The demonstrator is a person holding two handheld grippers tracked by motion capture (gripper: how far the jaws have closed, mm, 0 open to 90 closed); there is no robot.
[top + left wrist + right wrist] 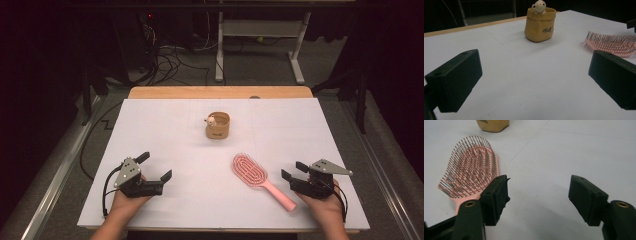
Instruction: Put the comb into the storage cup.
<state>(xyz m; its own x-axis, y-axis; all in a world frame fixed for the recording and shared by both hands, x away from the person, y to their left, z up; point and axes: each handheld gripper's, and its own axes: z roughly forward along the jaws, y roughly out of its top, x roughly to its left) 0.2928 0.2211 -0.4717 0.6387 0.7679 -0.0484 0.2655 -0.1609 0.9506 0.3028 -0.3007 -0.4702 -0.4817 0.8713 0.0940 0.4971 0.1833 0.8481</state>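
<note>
Pink hairbrush (256, 176) lies just left of the spread, empty right tongs (293, 170); left tongs (155, 166) spread too.

Dim room, far side lost in black. White sheet (165, 125) spread over a wooden table (220, 92), 1 pale strip of wood bare along the far edge. Grey floor (260, 65) beyond, tangled with dark cables (167, 60). White metal desk frame (260, 30) behind, on 2 legs. Metal rails (55, 180) beside the table.
</note>
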